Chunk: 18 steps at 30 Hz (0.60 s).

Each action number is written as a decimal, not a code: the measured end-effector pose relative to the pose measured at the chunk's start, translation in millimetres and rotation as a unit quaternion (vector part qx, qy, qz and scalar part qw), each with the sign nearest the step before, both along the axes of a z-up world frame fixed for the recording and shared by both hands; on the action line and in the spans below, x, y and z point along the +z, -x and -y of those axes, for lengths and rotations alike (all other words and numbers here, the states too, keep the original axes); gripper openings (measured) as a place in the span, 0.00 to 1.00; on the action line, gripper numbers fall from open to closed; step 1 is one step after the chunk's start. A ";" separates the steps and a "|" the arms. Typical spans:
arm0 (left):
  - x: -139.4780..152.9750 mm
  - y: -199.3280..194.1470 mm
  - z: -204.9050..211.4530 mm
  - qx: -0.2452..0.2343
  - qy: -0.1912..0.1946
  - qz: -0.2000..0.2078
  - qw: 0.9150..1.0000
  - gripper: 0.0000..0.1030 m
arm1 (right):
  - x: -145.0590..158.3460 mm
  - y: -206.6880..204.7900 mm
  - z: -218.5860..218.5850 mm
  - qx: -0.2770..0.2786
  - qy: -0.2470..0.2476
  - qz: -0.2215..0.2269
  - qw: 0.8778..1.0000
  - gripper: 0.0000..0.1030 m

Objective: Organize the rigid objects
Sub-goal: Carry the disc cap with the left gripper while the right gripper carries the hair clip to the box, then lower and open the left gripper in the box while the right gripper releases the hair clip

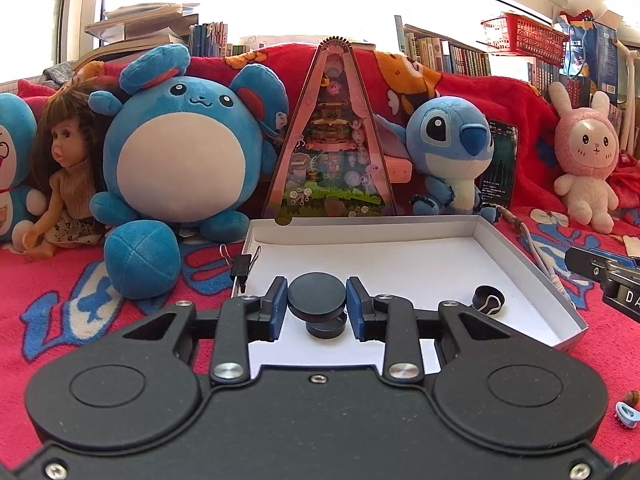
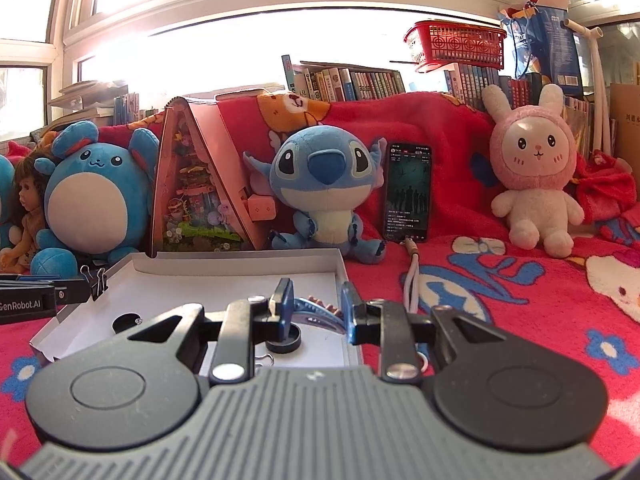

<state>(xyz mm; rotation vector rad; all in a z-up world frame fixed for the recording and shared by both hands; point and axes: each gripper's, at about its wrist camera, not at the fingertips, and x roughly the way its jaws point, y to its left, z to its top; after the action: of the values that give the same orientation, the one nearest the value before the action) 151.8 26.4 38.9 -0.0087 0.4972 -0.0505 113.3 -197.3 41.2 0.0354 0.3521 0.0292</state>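
- The left gripper hangs over the shallow white cardboard box, which lies on a red fleece blanket with blue and white patterns; its blue-padded fingers flank a round black disc-topped knob, and whether the pads press it or stand just apart I cannot tell.
- Below that disc sits a second dark ring-shaped piece, close under it.
- The right gripper is above the box's right edge; between its blue pads lies a light blue toothed hair claw clip, and the jaws are drawn in on it so that it seems clamped.
- Inside the box, near its right wall, rests a small black round cap with a silver wire loop touching it; in the right wrist view the same cap shows under the left finger.
- A black binder clip with silver wire handles is clipped on the box's left wall.
- Behind the box stand a round blue plush with a white belly, a triangular pink miniature display case, a blue Stitch plush, a dark smartphone propped upright and a pink rabbit plush.
- A second small blue claw clip lies on the blanket, well apart from the box.
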 end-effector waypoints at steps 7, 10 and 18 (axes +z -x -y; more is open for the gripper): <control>-9.2 -14.4 -1.9 -0.004 0.010 -0.025 1.000 0.29 | -4.2 -18.7 6.4 0.006 -0.015 -0.028 0.999 0.29; -12.0 -20.8 -2.6 -0.003 0.013 -0.034 0.999 0.29 | -4.9 -28.1 10.6 0.010 -0.025 -0.045 0.999 0.29; -14.2 -33.1 -7.9 0.000 0.019 -0.050 0.999 0.29 | -2.3 -52.1 20.4 0.019 -0.069 -0.093 0.993 0.29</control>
<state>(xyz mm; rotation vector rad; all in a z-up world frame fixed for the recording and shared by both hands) 184.9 34.3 24.7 -0.0494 0.5970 -0.0592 165.5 -217.7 38.9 0.1697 0.5361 0.0888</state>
